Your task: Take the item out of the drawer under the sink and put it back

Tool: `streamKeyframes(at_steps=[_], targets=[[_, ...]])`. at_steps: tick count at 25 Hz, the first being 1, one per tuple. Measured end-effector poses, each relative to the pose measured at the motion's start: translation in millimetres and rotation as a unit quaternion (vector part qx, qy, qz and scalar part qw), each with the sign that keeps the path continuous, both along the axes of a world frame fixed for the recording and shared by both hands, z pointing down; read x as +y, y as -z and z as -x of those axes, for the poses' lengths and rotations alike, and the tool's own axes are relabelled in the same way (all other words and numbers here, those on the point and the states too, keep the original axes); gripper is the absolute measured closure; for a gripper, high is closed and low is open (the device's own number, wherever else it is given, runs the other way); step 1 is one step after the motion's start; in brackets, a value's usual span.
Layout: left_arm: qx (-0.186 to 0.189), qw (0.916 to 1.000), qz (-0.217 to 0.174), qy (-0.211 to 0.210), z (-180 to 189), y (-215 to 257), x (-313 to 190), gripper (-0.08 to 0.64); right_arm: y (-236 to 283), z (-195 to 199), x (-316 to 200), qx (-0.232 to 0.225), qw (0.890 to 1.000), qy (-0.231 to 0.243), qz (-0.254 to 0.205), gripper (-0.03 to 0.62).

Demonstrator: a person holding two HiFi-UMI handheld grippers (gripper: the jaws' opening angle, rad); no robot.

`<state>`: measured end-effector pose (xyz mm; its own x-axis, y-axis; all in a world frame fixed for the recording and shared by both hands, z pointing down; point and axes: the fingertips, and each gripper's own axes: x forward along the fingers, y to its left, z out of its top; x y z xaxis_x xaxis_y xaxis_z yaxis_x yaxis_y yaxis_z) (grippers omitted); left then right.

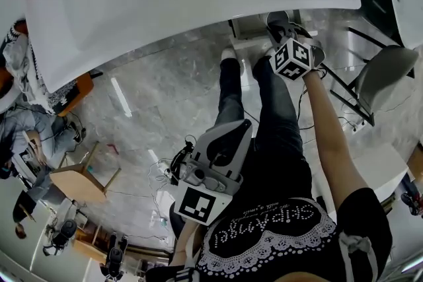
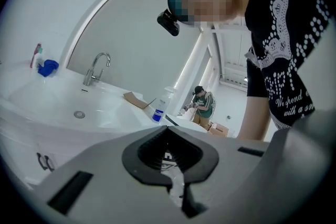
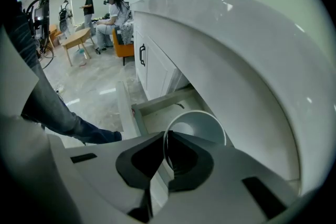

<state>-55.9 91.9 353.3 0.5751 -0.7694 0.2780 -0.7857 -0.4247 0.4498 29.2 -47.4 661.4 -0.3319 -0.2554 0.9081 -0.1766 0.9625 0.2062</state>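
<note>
Right claw (image 3: 166,136): shut narrow on the rim of a white bowl (image 3: 198,126), one jaw inside the wall and one outside; it grips nothing but that thin edge.
Bowl's place: it hangs from the claw over the open drawer (image 3: 157,117) under the sink. I cannot tell whether its base touches the drawer floor.
Left claw (image 2: 167,131): jaws together with nothing between them, held out by the person's knees at about 7 o'clock from the right claw in the head view, well apart from the drawer.
Overhang: the white front of the sink bench (image 3: 247,60) curves close past the bowl from 12 to 3 o'clock.
Risk, slipping: a one-sided pinch on a smooth rim lets the bowl swing or slide out, I'd say, if the wrist tips or jolts.
Risk, knocking: with so little room, the far rim could clip the bench's underside on the way up, or the drawer wall at 10 o'clock on the way down, and be levered out of the jaws.
Risk, no backup: the idle left claw is too far off to steady the bowl or the drawer.
Risk, legs: the person's leg (image 3: 63,118) stands just beside the drawer front at 9 o'clock, and a bump there could shift the drawer under the bowl.
</note>
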Motion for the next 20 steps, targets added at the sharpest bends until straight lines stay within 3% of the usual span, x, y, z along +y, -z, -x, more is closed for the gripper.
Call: streamKeyframes(at_steps=[20], targets=[[0.01,0.9993,0.006,0.036,15.1,-2.1,-3.1,0.557,-37.2,13.4,-17.9,0.03,0.999,0.025,0.033,0.569]])
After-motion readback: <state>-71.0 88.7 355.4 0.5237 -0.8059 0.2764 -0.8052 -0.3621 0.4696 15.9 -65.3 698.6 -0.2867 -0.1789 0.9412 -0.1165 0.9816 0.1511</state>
